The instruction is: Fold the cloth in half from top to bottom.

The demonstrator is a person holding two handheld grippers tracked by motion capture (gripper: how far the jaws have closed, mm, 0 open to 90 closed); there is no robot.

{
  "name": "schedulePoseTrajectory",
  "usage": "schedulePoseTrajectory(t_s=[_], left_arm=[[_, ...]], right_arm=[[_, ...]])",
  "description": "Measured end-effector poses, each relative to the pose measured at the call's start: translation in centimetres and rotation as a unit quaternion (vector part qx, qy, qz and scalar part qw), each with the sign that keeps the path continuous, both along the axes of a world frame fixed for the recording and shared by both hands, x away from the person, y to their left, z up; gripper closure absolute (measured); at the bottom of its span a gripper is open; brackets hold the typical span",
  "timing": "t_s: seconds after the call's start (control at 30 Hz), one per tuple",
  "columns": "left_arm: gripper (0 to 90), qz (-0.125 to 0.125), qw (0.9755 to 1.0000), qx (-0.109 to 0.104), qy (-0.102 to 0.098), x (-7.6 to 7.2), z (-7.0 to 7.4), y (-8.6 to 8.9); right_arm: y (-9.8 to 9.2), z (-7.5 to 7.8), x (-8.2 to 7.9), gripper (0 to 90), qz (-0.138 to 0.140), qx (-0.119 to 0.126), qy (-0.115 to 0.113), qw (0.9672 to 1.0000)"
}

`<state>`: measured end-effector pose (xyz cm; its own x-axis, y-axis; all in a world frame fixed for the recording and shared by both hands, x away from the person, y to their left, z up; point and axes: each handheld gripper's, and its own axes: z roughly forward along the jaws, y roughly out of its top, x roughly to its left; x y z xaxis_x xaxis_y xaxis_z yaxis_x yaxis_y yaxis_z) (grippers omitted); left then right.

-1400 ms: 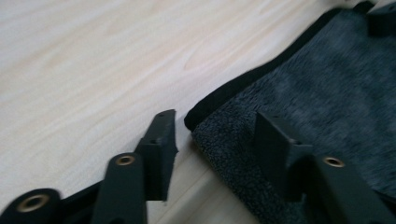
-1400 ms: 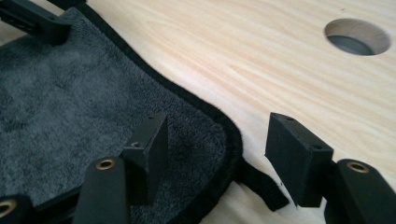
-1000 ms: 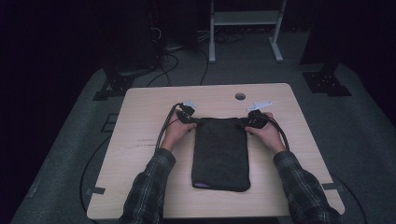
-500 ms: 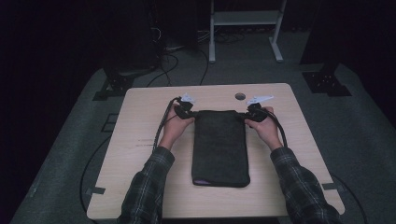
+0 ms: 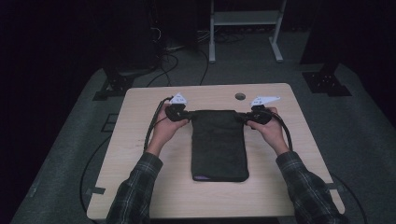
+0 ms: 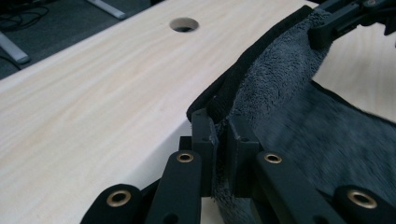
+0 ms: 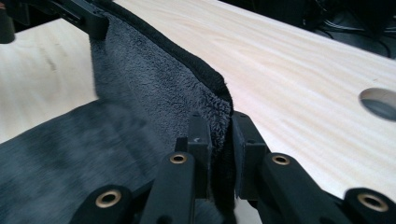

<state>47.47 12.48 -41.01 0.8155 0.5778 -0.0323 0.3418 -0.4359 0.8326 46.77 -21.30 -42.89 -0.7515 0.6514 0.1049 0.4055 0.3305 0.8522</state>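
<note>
A person at a pale wooden worktop (image 5: 140,186) grips the far edge of a dark grey towel (image 5: 218,149) with a hand-held gripper in each hand, one at each far corner. In the high view the left hand-held gripper (image 5: 186,114) sits at about 10 o'clock from the towel's middle and the right hand-held gripper (image 5: 246,117) at about 2 o'clock. The folded cloth runs lengthwise from them toward 6 o'clock, its near end lying flat on the worktop.

The left gripper view shows its black jaws clamped on the towel's hemmed corner (image 6: 224,126), the fleecy fabric pinched between them and lifted off the wood. The right gripper view shows the same at the other corner (image 7: 219,121), jaws closed tight on the edge; both pairs of jaws have just been closing onto the cloth. A round cable hole (image 5: 240,96) lies at 12 o'clock, beyond the towel.

The step in hand appears to be the pick-up of the far edge, either to fold the towel over or to spread it out. The next move likely calls for both hands to travel together at the same height, keeping the edge taut between them so that the cloth does not sag or slip from either grip.
</note>
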Motion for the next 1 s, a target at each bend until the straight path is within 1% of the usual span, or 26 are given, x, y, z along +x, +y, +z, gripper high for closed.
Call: schedulePoseTrajectory(t_s=[0.13,0.23,0.37,0.47,0.5,0.67,0.83,0.97,1.0], left_arm=[[84.0,-0.013,0.9999,-0.004,0.003,-1.7,-0.1,0.1],[84.0,-0.015,0.9998,-0.004,0.013,-3.0,-0.2,0.1],[84.1,-0.024,0.9996,-0.004,0.014,-4.9,-0.5,0.3],[84.1,-0.033,0.9992,-0.01,0.018,-6.1,-0.8,0.7],[84.1,-0.034,0.9991,-0.018,0.02,-6.5,-1.0,0.7],[84.1,-0.042,0.9987,-0.008,0.025,-8.3,-1.4,1.1],[84.1,-0.051,0.9982,-0.006,0.033,-10.0,-2.0,1.2],[83.9,-0.06,0.9973,-0.006,0.042,-11.4,-2.3,1.1],[83.8,-0.063,0.9971,-0.001,0.042,-11.6,-2.4,1.1]], right_arm=[[-0.2,-0.5,-1.6,79.1,0.013,-0.001,0.002,0.9999],[-0.4,-0.7,-2.7,79.1,0.017,0.0,0.001,0.9999],[-0.3,-0.8,-4.3,79.1,0.024,-0.006,-0.001,0.9997],[-0.4,-0.9,-5.6,79.1,0.033,-0.008,-0.002,0.9994],[-0.4,-1.0,-6.1,79.1,0.035,-0.004,0.0,0.9994],[-0.2,-1.1,-8.3,79.1,0.051,-0.009,-0.001,0.9987],[-0.1,-1.3,-10.1,79.0,0.063,-0.021,0.001,0.9978],[-0.3,-1.6,-11.4,78.8,0.071,-0.021,0.003,0.9972],[-0.3,-1.6,-11.7,78.7,0.073,-0.023,0.006,0.997]])
